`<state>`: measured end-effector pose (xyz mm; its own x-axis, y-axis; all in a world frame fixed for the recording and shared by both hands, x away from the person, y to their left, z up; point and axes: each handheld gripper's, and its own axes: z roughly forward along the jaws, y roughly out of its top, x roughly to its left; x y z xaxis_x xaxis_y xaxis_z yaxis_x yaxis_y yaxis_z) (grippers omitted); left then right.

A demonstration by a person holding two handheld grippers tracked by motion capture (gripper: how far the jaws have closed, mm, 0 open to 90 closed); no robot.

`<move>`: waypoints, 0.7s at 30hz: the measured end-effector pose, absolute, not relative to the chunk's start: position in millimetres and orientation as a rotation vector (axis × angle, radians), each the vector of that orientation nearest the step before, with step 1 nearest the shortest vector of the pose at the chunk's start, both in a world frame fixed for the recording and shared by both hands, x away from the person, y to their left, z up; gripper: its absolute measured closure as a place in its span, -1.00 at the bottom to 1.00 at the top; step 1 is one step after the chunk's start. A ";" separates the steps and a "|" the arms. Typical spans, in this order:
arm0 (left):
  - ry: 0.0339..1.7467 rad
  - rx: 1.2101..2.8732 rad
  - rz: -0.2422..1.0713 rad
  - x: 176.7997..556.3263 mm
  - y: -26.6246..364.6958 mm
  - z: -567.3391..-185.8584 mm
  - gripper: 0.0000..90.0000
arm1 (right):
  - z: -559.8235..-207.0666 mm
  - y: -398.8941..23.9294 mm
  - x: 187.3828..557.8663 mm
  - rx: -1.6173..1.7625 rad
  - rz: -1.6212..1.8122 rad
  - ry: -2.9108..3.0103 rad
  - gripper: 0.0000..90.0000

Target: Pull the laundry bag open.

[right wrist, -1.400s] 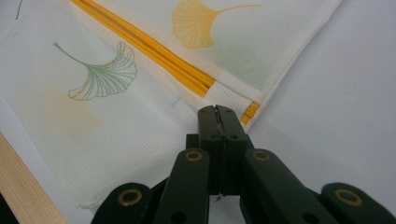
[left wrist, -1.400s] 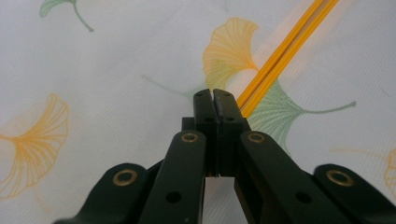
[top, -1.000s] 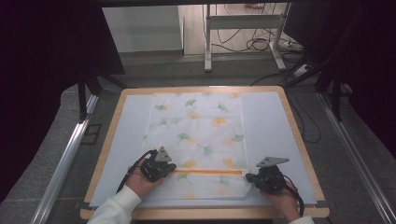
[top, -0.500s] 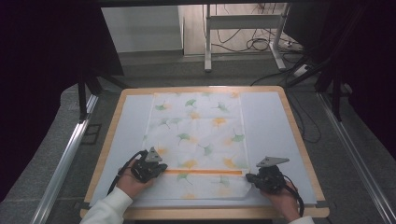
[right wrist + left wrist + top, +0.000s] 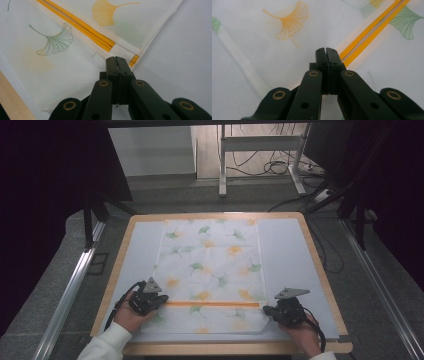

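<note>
Where grippers flank: zipper ends.

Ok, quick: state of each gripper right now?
Left gripper: jaws shut, tips on the leaf-print cloth beside its orange stripe; whether cloth is pinched cannot be told.
Right gripper: jaws shut at the stripe's end; a grip cannot be told.

Ginkgo-print mesh bag flat, orange zipper shut.

A wooden-rimmed table carries a pale mat. Beyond it, cables lie on the floor by a metal stand.
</note>
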<state>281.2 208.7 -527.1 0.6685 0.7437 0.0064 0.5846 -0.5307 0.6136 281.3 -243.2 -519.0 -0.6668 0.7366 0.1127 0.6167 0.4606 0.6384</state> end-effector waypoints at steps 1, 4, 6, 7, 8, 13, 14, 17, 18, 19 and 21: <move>1.027 2.298 0.359 280.9 210.3 -527.2 1.00 | -519.1 -243.1 281.3 1.184 0.991 2.524 0.99; 1.037 2.296 0.361 280.2 215.3 -527.4 1.00 | -519.1 -243.0 281.2 1.184 0.991 2.524 0.99; 1.045 2.297 0.365 279.8 218.7 -527.4 1.00 | -519.1 -243.0 281.2 1.183 0.991 2.524 0.99; 1.049 2.297 0.367 279.7 220.4 -527.2 1.00 | -519.2 -243.1 281.2 1.184 0.992 2.524 0.99; 1.050 2.300 0.369 279.6 221.8 -527.1 1.00 | -519.1 -243.1 281.3 1.184 0.992 2.524 0.99; 1.068 2.298 0.377 278.6 230.4 -527.1 1.00 | -519.1 -243.1 281.2 1.184 0.991 2.524 0.99; 1.073 2.297 0.382 278.2 231.8 -527.4 1.00 | -519.0 -243.2 281.2 1.184 0.991 2.526 0.99; 1.077 2.296 0.383 277.7 234.1 -527.5 1.00 | -519.1 -243.1 281.2 1.185 0.991 2.524 0.99; 1.077 2.300 0.390 277.5 234.6 -527.5 1.00 | -519.1 -243.0 281.2 1.185 0.991 2.523 0.99; 1.080 2.299 0.387 277.3 235.1 -527.5 1.00 | -519.0 -243.1 281.2 1.184 0.991 2.525 0.99; 1.081 2.301 0.386 277.3 236.2 -527.2 1.00 | -519.2 -243.1 281.2 1.185 0.992 2.523 0.99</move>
